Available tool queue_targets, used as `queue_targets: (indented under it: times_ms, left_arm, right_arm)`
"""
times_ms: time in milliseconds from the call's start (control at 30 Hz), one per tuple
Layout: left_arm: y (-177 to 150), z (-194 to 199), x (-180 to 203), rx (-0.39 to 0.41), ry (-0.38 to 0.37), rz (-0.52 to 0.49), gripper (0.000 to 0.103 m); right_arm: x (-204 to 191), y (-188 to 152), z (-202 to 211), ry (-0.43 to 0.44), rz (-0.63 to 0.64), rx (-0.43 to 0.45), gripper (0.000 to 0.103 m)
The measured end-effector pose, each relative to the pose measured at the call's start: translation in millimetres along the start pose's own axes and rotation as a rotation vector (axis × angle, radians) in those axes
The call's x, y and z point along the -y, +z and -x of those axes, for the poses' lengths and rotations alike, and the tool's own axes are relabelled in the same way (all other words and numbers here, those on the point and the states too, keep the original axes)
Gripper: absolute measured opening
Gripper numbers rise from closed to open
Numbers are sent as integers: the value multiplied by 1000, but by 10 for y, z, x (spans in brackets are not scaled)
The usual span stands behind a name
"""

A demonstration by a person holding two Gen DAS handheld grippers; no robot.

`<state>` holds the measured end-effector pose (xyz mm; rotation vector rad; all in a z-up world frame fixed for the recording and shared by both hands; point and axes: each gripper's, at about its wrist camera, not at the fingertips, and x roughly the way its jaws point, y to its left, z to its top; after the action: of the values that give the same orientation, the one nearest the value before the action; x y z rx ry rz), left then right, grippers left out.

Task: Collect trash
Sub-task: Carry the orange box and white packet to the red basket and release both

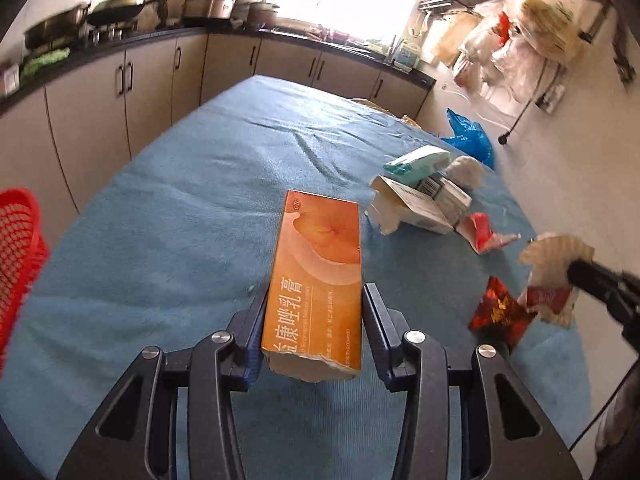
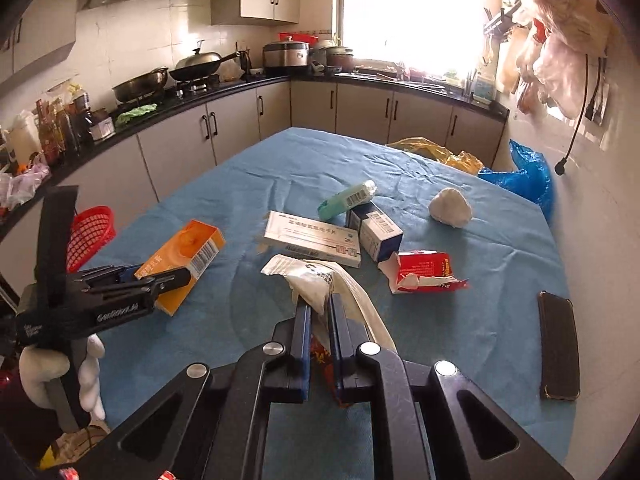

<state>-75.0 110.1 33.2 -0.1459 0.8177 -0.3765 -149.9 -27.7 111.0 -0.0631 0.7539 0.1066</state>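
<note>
Orange cardboard filled the left wrist view: we had the left gripper [image 1: 316, 312] clamped partway closed on the orange box [image 1: 320, 264], held above the blue tablecloth [image 1: 180, 184]. From the right wrist, our right gripper [image 2: 319, 306] pinched a white wrapper [image 2: 316, 284] tight, torn red carton [image 2: 424, 270] lying just beyond to its right.

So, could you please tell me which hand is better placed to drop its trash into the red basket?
Left. The left gripper already holds the orange box, and the red basket sits on its side. The right gripper holds a white wrapper, farther away.
</note>
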Motion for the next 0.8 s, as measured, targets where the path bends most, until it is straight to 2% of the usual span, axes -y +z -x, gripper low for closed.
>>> queue_targets:
  times_ms: [100,200,467,633,800]
  left_arm:
    - [-57,285,15,39,24,-39,43]
    - [-120,665,-90,97,45,-36,43]
    - [-294,1432,-767,223,134,99,43]
    - [-399,1584,-1138,237,164,181,43]
    - [-491,1648,-1372,240,187,220,43]
  right_arm:
    - [-84,-17,81,9,9,21,9]
    - [-207,-16,119,28,19,36,9]
    - [-549,145,74,89,41,72,9]
    - [-592,352,59,146,8,94,9]
    - [-766,504,-28,181,18,78,9]
